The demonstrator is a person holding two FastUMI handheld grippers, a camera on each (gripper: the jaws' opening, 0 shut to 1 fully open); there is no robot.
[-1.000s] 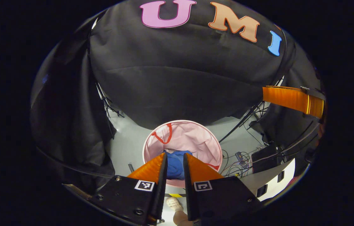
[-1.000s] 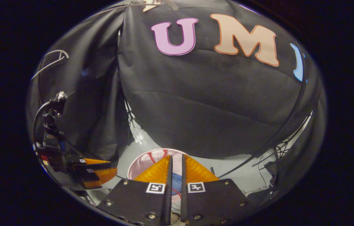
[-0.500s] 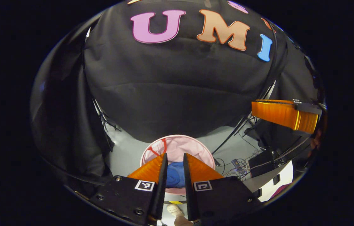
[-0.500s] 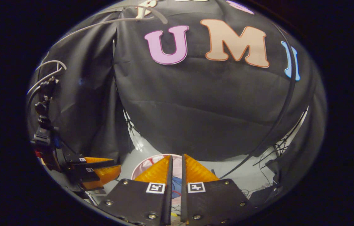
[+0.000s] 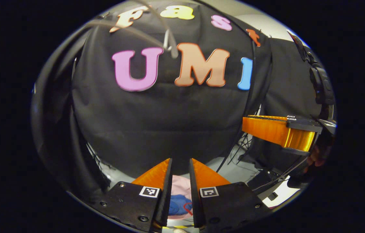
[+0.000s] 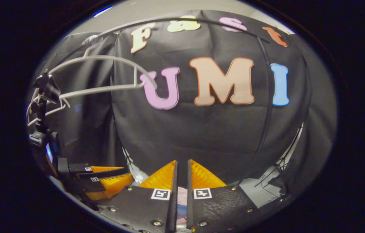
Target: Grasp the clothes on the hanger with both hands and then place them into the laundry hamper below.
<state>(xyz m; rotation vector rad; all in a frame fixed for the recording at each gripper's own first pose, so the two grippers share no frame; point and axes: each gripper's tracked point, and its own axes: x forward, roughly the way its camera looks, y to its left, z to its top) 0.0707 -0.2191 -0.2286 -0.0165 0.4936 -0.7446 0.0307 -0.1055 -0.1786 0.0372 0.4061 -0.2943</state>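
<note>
Left gripper view: mounted on the left tool (image 5: 180, 161), facing forward along its two fingers toward the black cloth booth wall (image 5: 169, 119), well apart from it. Tilted slightly downward, catching low between the fingers a sliver of the round pink fabric laundry hamper (image 5: 182, 184) holding blue clothes (image 5: 177, 204). Right tool (image 5: 278, 131) at the right edge, side-on.

Right gripper view: mounted on the right tool (image 6: 181, 163), likewise facing the same wall (image 6: 201, 136), close beside the other camera. Left tool (image 6: 104, 179) at lower left, thin white plastic hanger (image 6: 104, 74) upper left.

Shared: the wall, the hamper (image 6: 181, 195) below.
</note>
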